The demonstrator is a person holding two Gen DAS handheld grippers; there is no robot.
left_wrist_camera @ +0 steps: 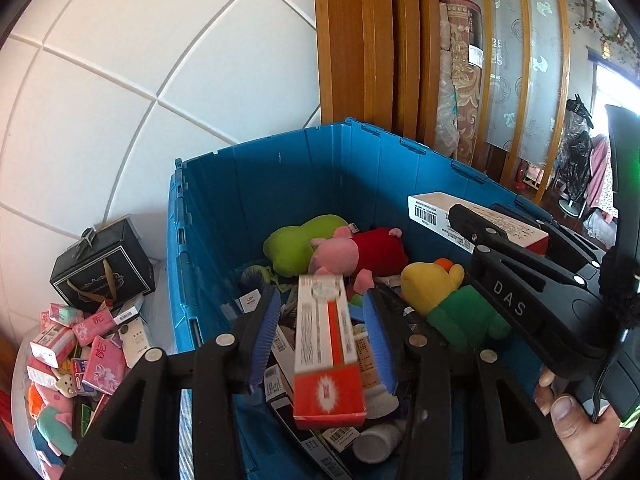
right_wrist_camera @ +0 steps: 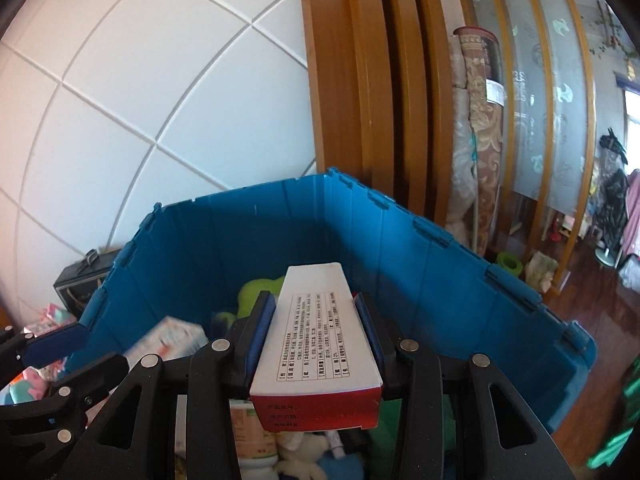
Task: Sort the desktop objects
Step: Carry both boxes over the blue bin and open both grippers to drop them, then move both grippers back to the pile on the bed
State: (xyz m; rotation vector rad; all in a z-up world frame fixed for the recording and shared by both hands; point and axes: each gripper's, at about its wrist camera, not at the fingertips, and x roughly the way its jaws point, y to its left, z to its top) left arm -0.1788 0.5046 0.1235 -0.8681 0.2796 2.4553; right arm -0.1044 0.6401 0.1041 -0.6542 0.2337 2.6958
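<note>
1. The left gripper (left_wrist_camera: 320,336) is clamped on an orange-and-white box (left_wrist_camera: 326,344), held above the blue crate (left_wrist_camera: 256,184).
2. Just beside it, the right gripper (right_wrist_camera: 316,332) grips a white box with a red end (right_wrist_camera: 320,344), also over the crate.
3. Below lie plush toys (left_wrist_camera: 344,252) and packets.
4. Outside the crate, on its left, sits a black gift box (left_wrist_camera: 104,264).
</note>
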